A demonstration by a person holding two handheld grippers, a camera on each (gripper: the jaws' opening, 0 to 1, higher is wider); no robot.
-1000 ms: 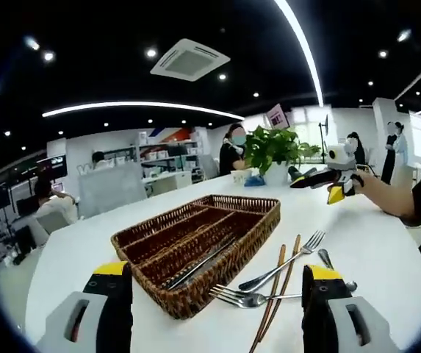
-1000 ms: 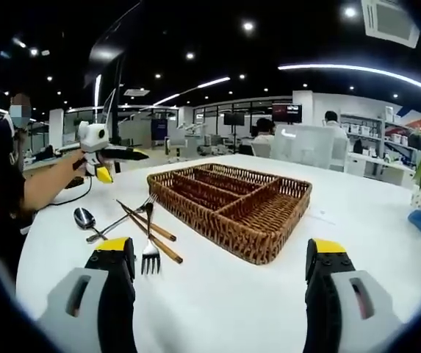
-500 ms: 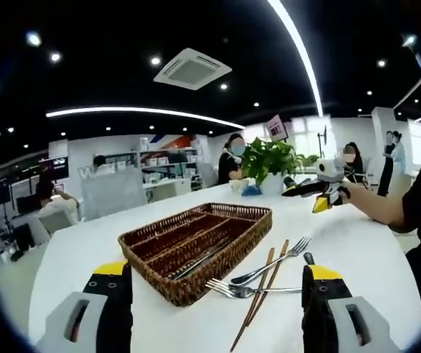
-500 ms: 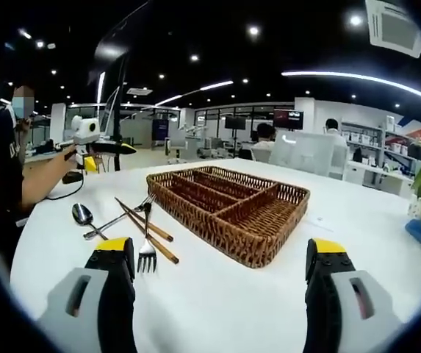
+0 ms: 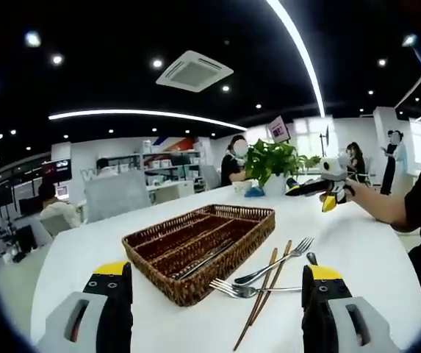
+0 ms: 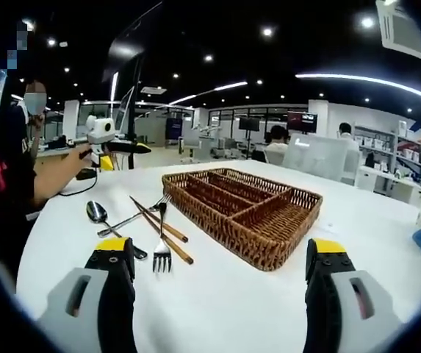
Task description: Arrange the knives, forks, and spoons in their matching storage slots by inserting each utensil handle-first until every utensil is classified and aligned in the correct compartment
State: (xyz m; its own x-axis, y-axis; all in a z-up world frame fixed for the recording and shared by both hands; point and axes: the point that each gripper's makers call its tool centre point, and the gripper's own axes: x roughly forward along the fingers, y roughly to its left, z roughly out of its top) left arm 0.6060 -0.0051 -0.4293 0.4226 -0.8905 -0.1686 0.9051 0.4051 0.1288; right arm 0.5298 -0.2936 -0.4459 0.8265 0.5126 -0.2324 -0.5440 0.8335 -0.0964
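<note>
Beside the wicker tray (image 6: 287,254), toward my edge of the desk (image 6: 217,309), the forks (image 6: 162,248), spoon (image 6: 96,213) and wooden chopsticks (image 6: 162,228) are lying crossed over one another, so I am judging that pinching one handle could drag or flick its neighbours. I am holding both arms raised above the desk, my left gripper (image 5: 214,309) and right gripper (image 6: 221,305) both spread wide and carrying nothing.

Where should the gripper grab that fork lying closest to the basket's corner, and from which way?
Probably by the handle of the fork, near its middle. It lies flat on the white table, tines toward the right gripper and handle crossing the wooden chopsticks. Coming down from above, jaws across the thin handle, looks best; the wicker tray stands close alongside.
</note>
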